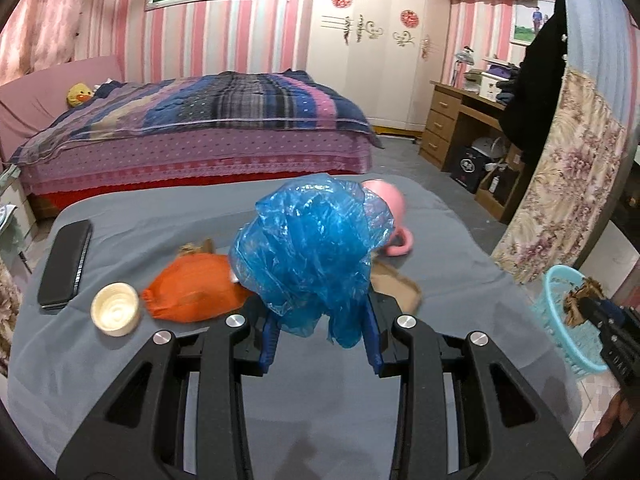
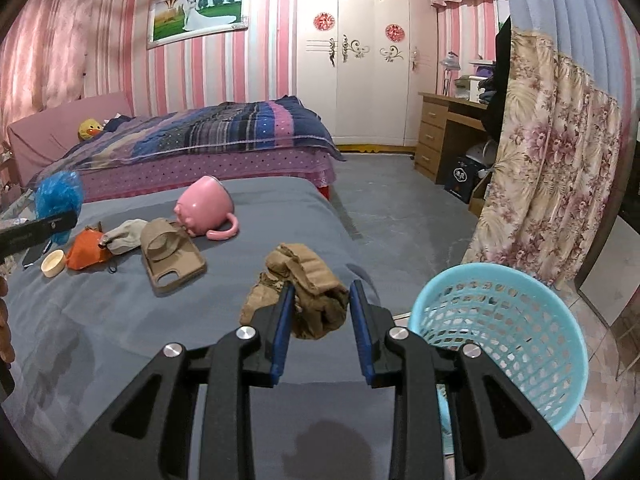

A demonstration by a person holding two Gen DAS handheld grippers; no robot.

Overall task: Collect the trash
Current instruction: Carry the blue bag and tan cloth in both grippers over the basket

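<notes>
My left gripper [image 1: 320,312] is shut on a crumpled blue plastic bag [image 1: 312,248] and holds it above the grey cloth table [image 1: 120,360]. The bag also shows in the right wrist view [image 2: 58,196] at far left. My right gripper [image 2: 322,300] is shut on a crumpled brown paper wad [image 2: 308,292], lifted over the table's right part, just left of the light blue trash basket [image 2: 500,340]. In the left wrist view the right gripper [image 1: 588,304] holds the wad at the basket [image 1: 568,320].
On the table lie an orange cloth [image 1: 192,292], a cream bottle cap [image 1: 116,314], a black phone [image 1: 66,264], a tipped pink mug [image 2: 206,206], a tan phone case [image 2: 172,258] and a beige cloth [image 2: 124,234]. A bed stands behind, a floral curtain right.
</notes>
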